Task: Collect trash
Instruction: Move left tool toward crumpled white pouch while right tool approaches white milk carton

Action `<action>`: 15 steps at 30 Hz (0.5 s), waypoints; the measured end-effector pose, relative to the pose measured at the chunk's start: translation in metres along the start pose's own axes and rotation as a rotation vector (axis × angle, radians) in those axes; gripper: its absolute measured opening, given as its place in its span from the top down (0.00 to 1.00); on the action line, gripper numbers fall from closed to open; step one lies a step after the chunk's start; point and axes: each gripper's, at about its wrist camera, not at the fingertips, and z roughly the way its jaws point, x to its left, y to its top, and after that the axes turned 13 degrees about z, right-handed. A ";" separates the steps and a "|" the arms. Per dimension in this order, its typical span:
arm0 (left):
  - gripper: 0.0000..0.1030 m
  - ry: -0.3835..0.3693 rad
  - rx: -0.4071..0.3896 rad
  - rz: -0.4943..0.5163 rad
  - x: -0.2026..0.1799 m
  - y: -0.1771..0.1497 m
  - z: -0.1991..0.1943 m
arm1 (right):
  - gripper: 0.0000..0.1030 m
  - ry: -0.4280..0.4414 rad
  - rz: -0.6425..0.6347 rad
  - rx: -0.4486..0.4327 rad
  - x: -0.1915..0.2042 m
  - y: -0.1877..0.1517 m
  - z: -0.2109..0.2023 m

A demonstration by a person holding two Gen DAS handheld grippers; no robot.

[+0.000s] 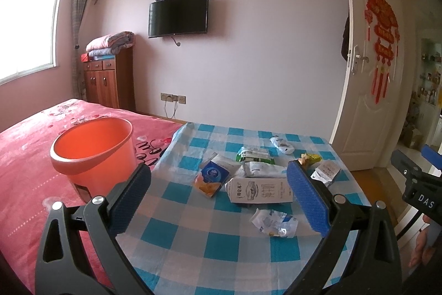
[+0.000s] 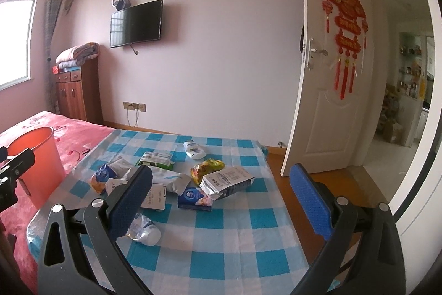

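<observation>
Trash (image 1: 257, 176) lies scattered on a bench (image 1: 210, 248) covered with a blue and white checked cloth. The landmark is an orange bucket (image 1: 94, 148) standing on a pink bed (image 1: 25, 154) just left of the bench. Right of the bucket, mid-bench, sit a white milk carton (image 1: 259, 191), a blue snack packet (image 1: 211, 179), a green wrapper (image 1: 254, 155), a yellow wrapper (image 2: 207, 170) and a silver pouch (image 2: 226, 181). A crumpled white wrapper (image 1: 273, 221) lies apart from the pile, farther from the bucket.

The left tool (image 1: 219, 201) hovers above the bench beside the bucket, fingers spread wide, holding nothing; the carton lies between its tips. The right tool (image 2: 221, 208) hangs farther from the bucket, also wide open and empty, with the pile just beyond its left finger.
</observation>
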 end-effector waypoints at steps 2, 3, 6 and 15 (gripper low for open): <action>0.04 0.001 0.009 -0.002 0.000 -0.001 0.002 | 0.05 -0.001 -0.001 0.005 0.001 0.000 0.001; 0.04 0.000 0.013 -0.003 0.000 -0.002 0.003 | 0.05 -0.002 -0.003 0.014 0.001 0.000 0.003; 0.04 -0.004 0.021 -0.007 -0.001 -0.005 0.007 | 0.05 -0.012 -0.011 0.032 0.001 -0.003 0.010; 0.04 0.003 0.083 -0.044 -0.002 -0.027 0.028 | 0.05 -0.010 0.008 0.132 -0.015 -0.019 0.045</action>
